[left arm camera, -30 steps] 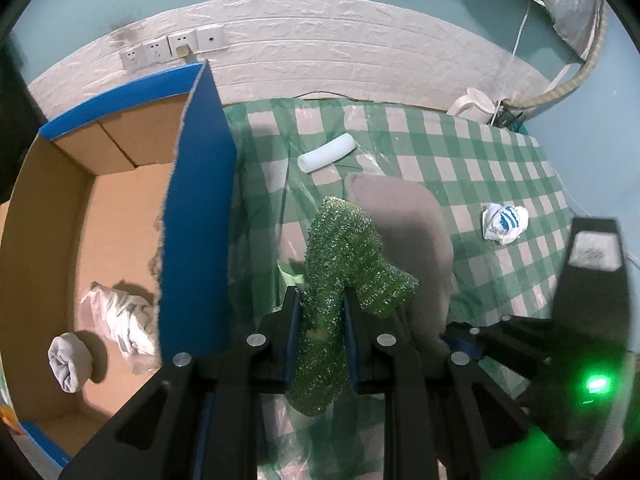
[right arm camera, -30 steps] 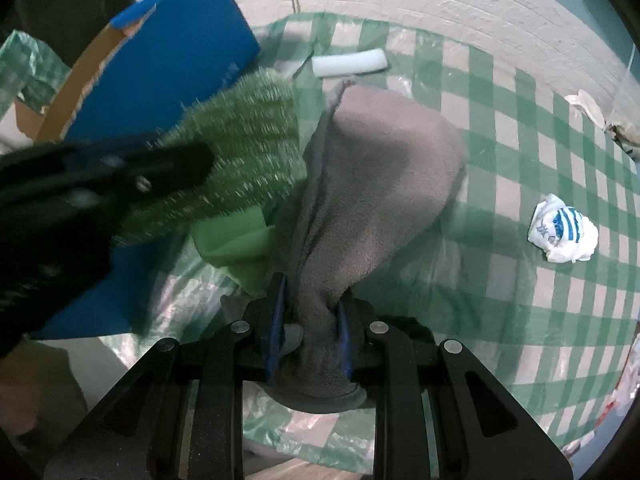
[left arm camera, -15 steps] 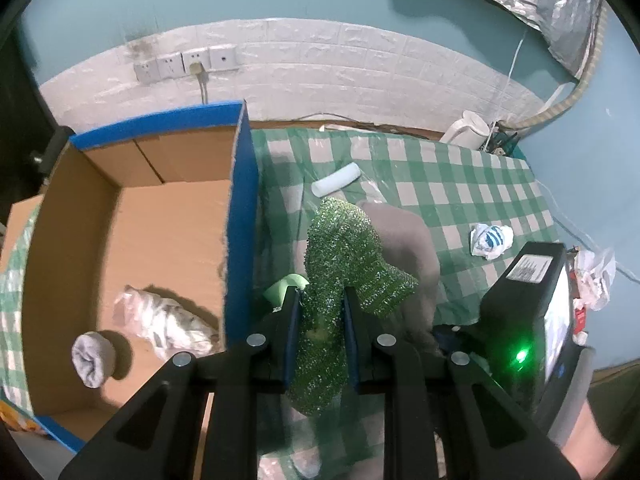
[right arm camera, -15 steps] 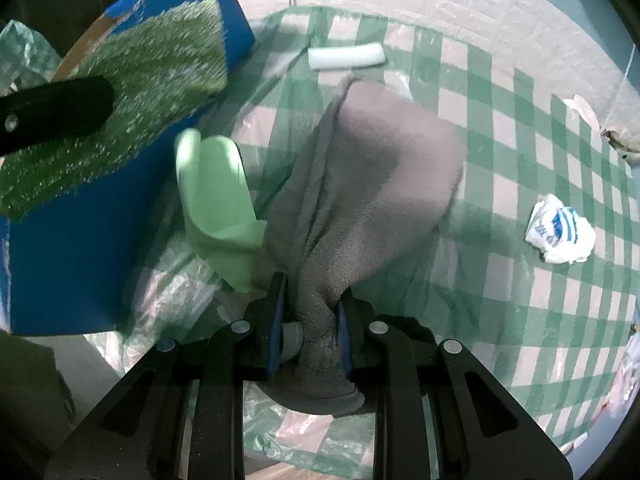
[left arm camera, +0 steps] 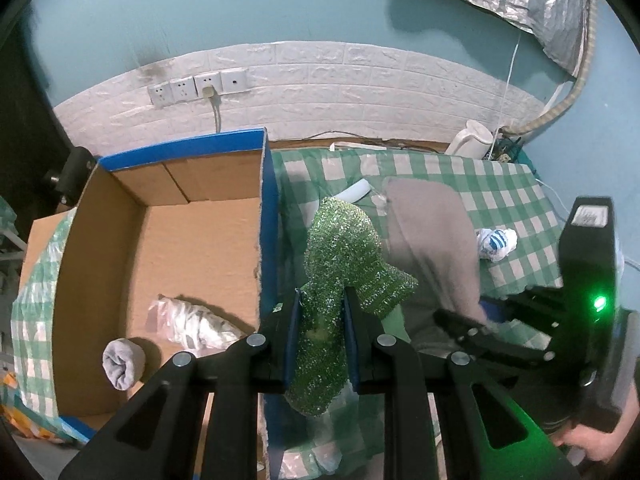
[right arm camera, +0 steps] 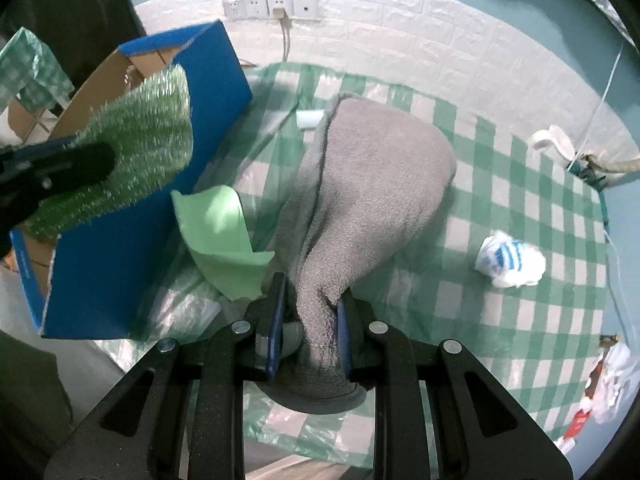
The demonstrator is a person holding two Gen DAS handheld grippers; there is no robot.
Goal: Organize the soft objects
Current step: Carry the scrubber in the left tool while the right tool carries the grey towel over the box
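Left tongs [left arm camera: 320, 336] clamped on a green tinsel-textured scrubbing cloth [left arm camera: 344, 260], which hangs beside the blue wall of the open cardboard box [left arm camera: 200, 216]. Right tongs [right arm camera: 310, 320] clamped on a bunched corner of a grey fleece towel [right arm camera: 376, 184], the rest draped on the green-checked plastic-covered desk [right arm camera: 540, 320]. A flat green sponge cloth [right arm camera: 220, 236] lies curled against the box. Compared with a second ago, both cloths sit higher and the box interior shows more fully.
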